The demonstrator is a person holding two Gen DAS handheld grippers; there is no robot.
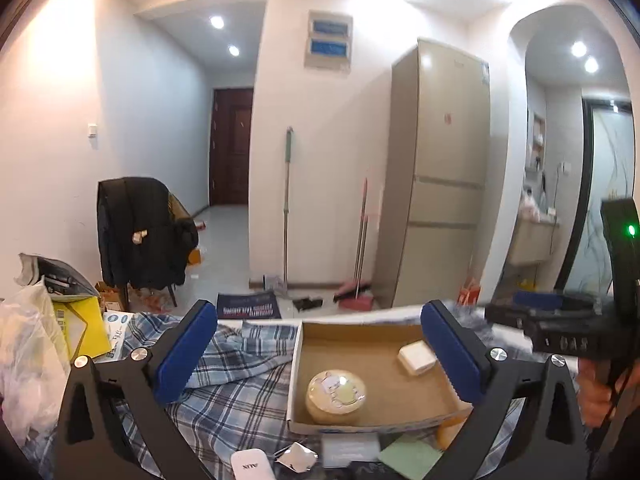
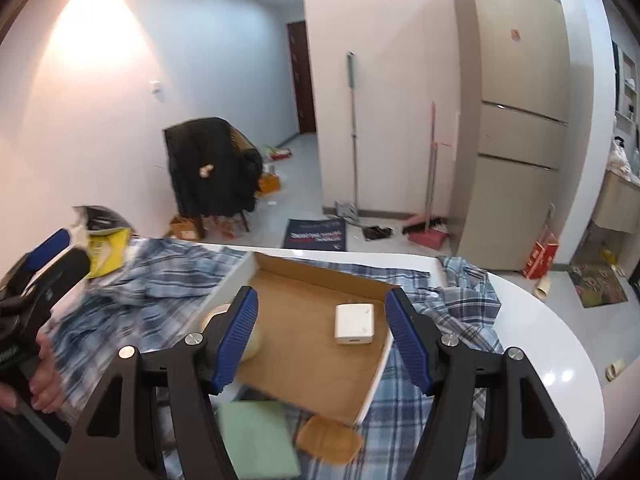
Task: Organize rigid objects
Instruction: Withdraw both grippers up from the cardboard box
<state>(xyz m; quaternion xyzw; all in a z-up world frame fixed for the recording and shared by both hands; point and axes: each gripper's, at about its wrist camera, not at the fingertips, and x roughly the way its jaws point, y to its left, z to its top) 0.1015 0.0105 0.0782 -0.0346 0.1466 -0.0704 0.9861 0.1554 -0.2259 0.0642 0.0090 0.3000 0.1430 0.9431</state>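
Note:
A shallow cardboard box [image 1: 348, 336] [image 2: 296, 280] lies on a plaid cloth. Inside it are a round yellow tin [image 1: 336, 396], half hidden behind my right finger in the right wrist view [image 2: 256, 340], and a white square adapter [image 1: 416, 356] [image 2: 355, 323]. My left gripper [image 1: 320, 360] is open and empty, held above the box's near side. My right gripper [image 2: 322, 340] is open and empty, above the box. In front of the box lie a green pad [image 1: 408, 456] [image 2: 256, 440], an orange-brown piece [image 2: 330, 440] [image 1: 448, 434], a white device [image 1: 250, 466] and a small foil packet [image 1: 298, 456].
The plaid cloth [image 2: 440, 400] covers a white table with a curved edge [image 2: 560, 340]. Plastic bags and a yellow package [image 1: 80, 324] crowd the left side. A chair with a black jacket [image 1: 140, 232], a fridge [image 1: 444, 176], brooms and a dustpan stand beyond.

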